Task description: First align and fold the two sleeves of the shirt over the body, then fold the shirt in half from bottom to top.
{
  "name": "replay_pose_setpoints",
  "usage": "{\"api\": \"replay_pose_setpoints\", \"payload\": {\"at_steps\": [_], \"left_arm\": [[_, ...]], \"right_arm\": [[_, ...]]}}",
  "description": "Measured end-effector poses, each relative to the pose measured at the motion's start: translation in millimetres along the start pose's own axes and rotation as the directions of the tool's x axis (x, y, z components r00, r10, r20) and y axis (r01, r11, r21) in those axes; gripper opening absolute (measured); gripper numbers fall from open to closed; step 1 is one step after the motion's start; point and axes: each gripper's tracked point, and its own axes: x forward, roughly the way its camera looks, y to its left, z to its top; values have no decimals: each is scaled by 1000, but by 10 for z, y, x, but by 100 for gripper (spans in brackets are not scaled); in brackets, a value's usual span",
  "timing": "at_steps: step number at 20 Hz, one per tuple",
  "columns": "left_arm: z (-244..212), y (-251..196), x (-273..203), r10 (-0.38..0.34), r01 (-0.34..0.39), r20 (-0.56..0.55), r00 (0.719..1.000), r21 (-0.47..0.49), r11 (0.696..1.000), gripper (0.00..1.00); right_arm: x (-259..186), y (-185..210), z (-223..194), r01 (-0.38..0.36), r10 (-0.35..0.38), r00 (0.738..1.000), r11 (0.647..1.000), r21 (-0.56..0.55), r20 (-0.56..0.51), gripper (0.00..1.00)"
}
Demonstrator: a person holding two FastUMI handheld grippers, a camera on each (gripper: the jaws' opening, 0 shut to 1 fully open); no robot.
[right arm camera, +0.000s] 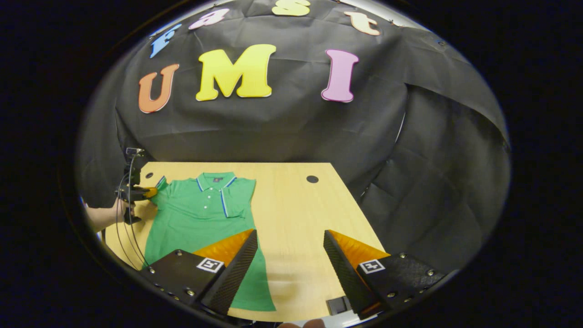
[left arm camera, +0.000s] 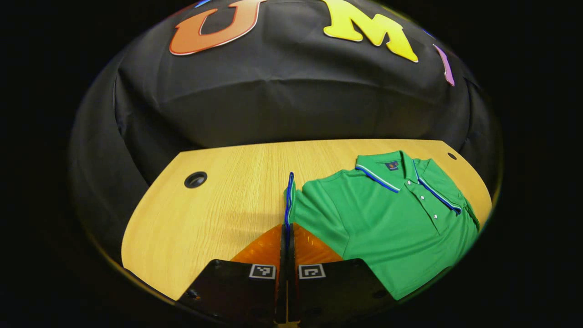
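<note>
While the left gripper [left arm camera: 287, 228] has its two fingers pressed together on the blue-trimmed cuff of the shirt's sleeve [left arm camera: 288, 196], the cloth stands up between them as a thin edge running straight away along the fingers' own line. From that pinch the green polo shirt [left arm camera: 387, 214] spreads off to the right in the left gripper view, lying flat on the pale wooden table [left arm camera: 218, 205], buttons up, collar toward the booth's far wall. So the fold I would expect here carries the sleeve sideways over the body, toward the placket, and the left hand is the one that already has hold of it.

Closest in the right gripper view, the right gripper [right arm camera: 289, 255] hovers with its fingers spread wide and nothing between them; the left finger overlaps the lower hem side of the shirt in the picture, but whether it touches the cloth I cannot tell. Beyond those fingers the shirt's long axis runs from the near hem up and away to the collar [right arm camera: 216, 178], leaning slightly left. The sleeve on the right gripper's side looks already laid in over the chest [right arm camera: 237, 200]. Farther off, at the shirt's other shoulder, the left gripper and the hand [right arm camera: 114, 213] holding it sit at the table's edge, with cables hanging below.

A small dark label [left arm camera: 392, 166] sits inside the collar; its mark is too small to read. Square black-and-white markers [right arm camera: 209, 264] sit on the gripper bodies.
</note>
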Motion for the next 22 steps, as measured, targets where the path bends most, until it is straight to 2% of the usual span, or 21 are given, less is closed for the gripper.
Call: {"api": "replay_pose_setpoints", "payload": {"at_steps": [4,10,12,18,20,22], "left_arm": [[228,-203,-116,-12,11,14,1000,54,998,5],[457,-844,-204,-81,79,23,996,84,993,5],[483,-1073,-204,-108,106,19,994,99,989,5],[314,-1436,-138,-124,128,-41,991,125,984,6],[290,-1554,-193,-149,153,-46,988,108,982,10],[328,-1585,-297,-154,156,-29,988,95,983,34]], "right_arm": [[-8,-68,-20,2,-2,1000,1000,23,8,92],[-141,-314,-31,33,-35,999,998,62,37,92],[-181,-432,-58,48,-51,998,996,79,38,92],[-274,-656,-130,69,-73,997,993,96,39,92],[-282,-670,-143,66,-69,997,994,88,39,92],[-254,-614,-143,46,-49,998,997,69,35,92]]}}
